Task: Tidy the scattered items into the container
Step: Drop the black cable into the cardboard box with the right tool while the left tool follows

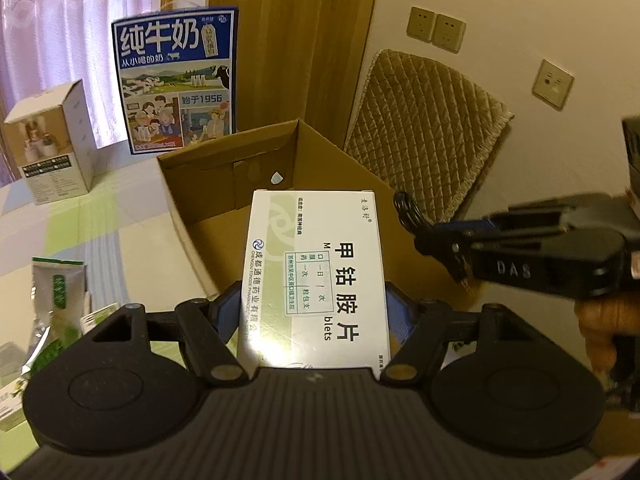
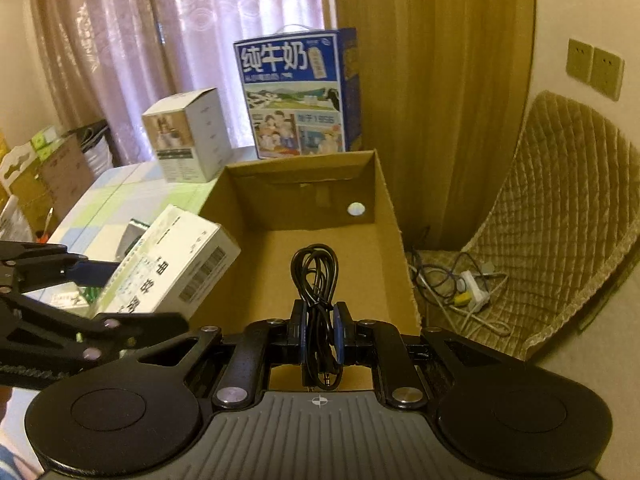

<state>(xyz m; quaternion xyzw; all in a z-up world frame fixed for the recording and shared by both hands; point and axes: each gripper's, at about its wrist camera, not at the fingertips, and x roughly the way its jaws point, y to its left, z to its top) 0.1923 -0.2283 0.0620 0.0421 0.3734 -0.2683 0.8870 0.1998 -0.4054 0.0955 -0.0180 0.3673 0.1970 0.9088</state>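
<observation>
1. Over the open carton [image 2: 384, 200], you are holding both grippers side by side, each one tilting down toward its mouth.
2. Your left gripper [image 1: 316, 312] is clamping a white medicine box [image 1: 320, 280] across its width; the jaws are standing partway apart with the blue pads pressing on both long sides.
3. The medicine box is sticking forward out of the jaws, its far end hanging above the carton's near-left rim, not yet inside.
4. Your right gripper [image 2: 322, 332] is pinching a coiled black cable [image 2: 318, 276]; the jaws are nearly closed, with only the bundle between the pads.
5. The cable's loop is standing up ahead of the fingers and its plug ends are dangling below them, above the carton's near edge.
6. The carton is sitting on a green checked cloth [image 1: 100, 232], and its floor is showing bare cardboard in the right wrist view.
7. A blue milk case [image 2: 298, 96] is standing upright just behind the carton; a small white box [image 2: 188, 136] is standing to the left of it.
8. A green-and-white packet [image 1: 56, 300] is lying on the cloth left of your left gripper, well apart from the carton.
9. A quilted chair [image 2: 560, 216] is standing right of the carton, with a power strip [image 2: 476, 288] and tangled leads lying on its seat.
</observation>
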